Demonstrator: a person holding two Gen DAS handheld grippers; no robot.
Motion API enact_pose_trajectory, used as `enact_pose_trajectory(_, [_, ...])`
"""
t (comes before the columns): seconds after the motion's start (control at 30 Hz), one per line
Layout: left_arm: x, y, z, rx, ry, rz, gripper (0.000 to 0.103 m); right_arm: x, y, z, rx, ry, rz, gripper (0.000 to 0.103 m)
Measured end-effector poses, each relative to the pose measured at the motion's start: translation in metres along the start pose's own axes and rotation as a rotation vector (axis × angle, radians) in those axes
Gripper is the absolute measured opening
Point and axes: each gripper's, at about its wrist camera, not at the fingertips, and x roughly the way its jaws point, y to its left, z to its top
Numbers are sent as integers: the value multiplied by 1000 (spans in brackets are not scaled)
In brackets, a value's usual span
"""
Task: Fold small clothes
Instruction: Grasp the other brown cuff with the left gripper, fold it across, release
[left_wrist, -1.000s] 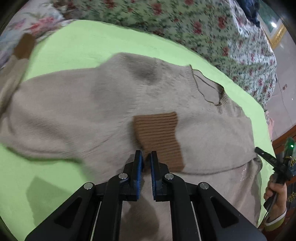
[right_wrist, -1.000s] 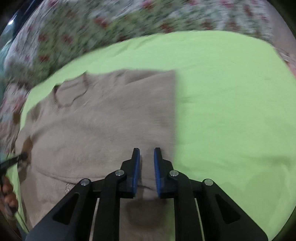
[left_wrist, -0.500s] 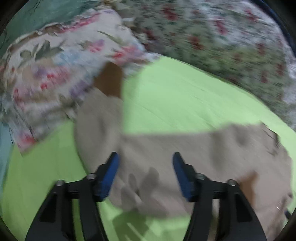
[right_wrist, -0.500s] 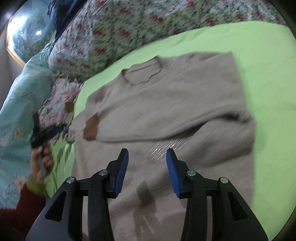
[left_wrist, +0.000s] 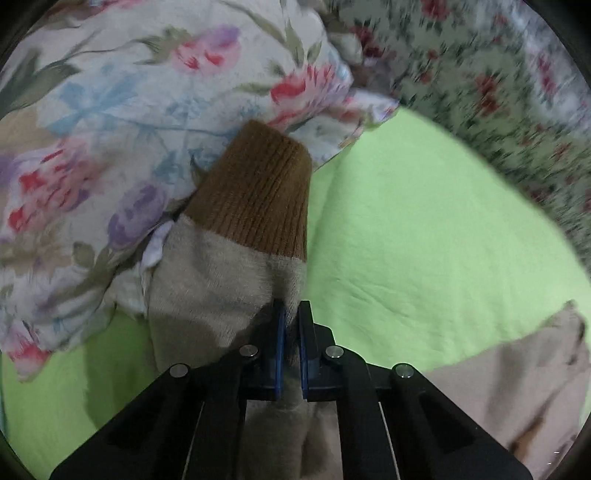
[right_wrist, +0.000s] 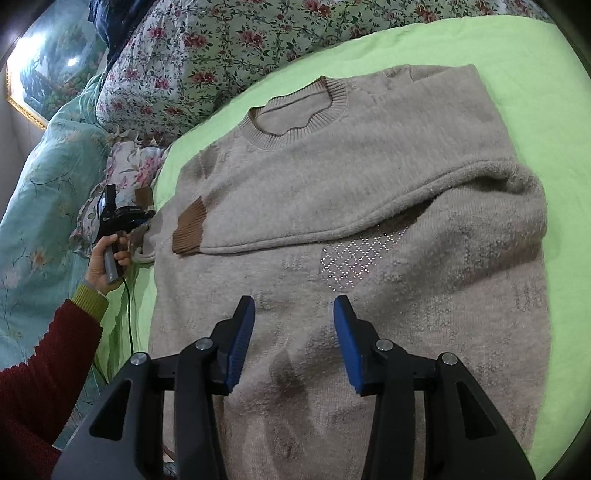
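A beige knit sweater (right_wrist: 332, 177) lies flat on a green sheet (right_wrist: 535, 74), collar away from me. One sleeve is folded across the chest, its brown cuff (right_wrist: 190, 230) pointing left. The other sleeve (left_wrist: 221, 288) stretches out to the left, its brown cuff (left_wrist: 255, 192) resting against a floral pillow. My left gripper (left_wrist: 290, 314) is shut on this sleeve just below the cuff; it also shows at the sweater's left edge in the right wrist view (right_wrist: 122, 218). My right gripper (right_wrist: 293, 306) is open and empty above the sweater's lower body.
A floral pillow (left_wrist: 110, 129) and a flowered quilt (right_wrist: 221, 48) border the green sheet (left_wrist: 424, 240) on the far and left sides. A teal blanket (right_wrist: 40, 192) lies at the left. A framed picture (right_wrist: 48, 55) hangs beyond.
My left gripper let go of the folded sleeve, swung left, opened, and has shut on the outstretched sleeve near its cuff. My right gripper opened and drew back over the sweater's lower body.
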Motion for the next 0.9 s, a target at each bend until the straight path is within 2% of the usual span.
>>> enact_pose_trajectory(0.1, [-29, -8, -14, 1, -52, -66, 4, -1, 5, 0, -8, -9, 13, 46])
enact_pose_trajectory(0.23, [-79, -42, -44, 16, -115, -190, 4, -6, 10, -3, -14, -21, 29, 46])
enact_pose_trajectory(0.53, [-165, -191, -113, 168, -177, -528, 4, -26, -1, -9, 25, -71, 33, 46])
enact_pose_trajectory(0.67, [-177, -265, -137, 271, -185, -632, 4, -37, -13, -10, 55, -101, 25, 46])
enact_pose_trajectory(0.73, [-173, -296, -152, 298, -165, -660, 4, -42, -20, -10, 70, -115, 23, 46])
enact_pose_trajectory(0.9, [-134, -351, -185, 353, -82, -662, 5, -51, -34, -9, 103, -146, 4, 46])
